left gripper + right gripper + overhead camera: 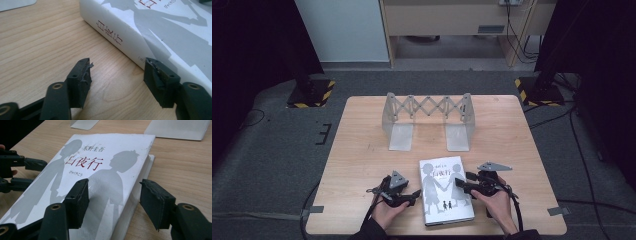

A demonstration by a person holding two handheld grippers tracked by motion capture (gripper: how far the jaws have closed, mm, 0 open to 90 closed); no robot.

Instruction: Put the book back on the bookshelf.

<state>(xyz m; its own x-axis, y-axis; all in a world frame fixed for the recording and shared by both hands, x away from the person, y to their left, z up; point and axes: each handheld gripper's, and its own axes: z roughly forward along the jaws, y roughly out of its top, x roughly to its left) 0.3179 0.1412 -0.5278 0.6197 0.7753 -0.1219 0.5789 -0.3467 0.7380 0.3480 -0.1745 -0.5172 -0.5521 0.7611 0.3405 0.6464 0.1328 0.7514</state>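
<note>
With the book [445,190] lying flat near the table's [362,150] front edge, the left gripper [408,196] at its spine and the right gripper [466,183] over its far edge both stand part-open, gripping nothing; next, likely, they close to lift it.

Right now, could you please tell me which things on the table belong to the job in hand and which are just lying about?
In the job:
- white paperback book with grey silhouettes, lying flat
- left gripper, jaws apart at the book's spine
- right gripper, jaws apart over the book's other long edge

Lying about:
- grey metal expanding book rack, standing apart behind the book
- light wooden table
</note>
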